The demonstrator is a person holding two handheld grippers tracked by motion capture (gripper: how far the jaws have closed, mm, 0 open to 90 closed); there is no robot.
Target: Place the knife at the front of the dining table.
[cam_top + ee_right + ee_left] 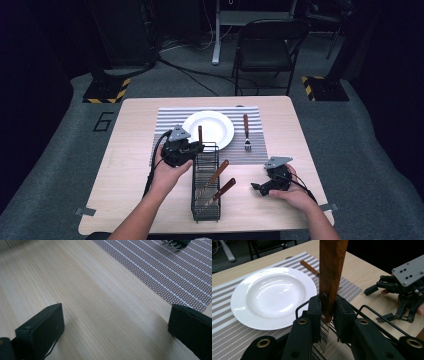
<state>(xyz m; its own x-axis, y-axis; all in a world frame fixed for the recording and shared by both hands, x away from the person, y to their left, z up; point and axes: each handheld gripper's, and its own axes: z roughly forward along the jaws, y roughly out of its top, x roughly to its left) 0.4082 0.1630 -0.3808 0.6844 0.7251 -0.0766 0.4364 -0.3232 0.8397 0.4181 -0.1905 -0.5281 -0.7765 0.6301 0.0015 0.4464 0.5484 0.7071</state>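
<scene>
The left tongs [327,315] pinch a wooden-handled knife [331,277] upright over the black wire basket [205,186]. At 12 o'clock sits a round white plate [272,296]. The right tongs [115,327] gape wide over the smooth bench [87,290].

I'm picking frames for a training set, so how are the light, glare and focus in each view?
High view: the table is lit while the room around it falls to near black, and the whole frame is soft. Left gripper view: sharp, with bright glare patches on the white plate. Right gripper view: the wood grain near the jaws is crisp, but the top left corner blurs away.
</scene>
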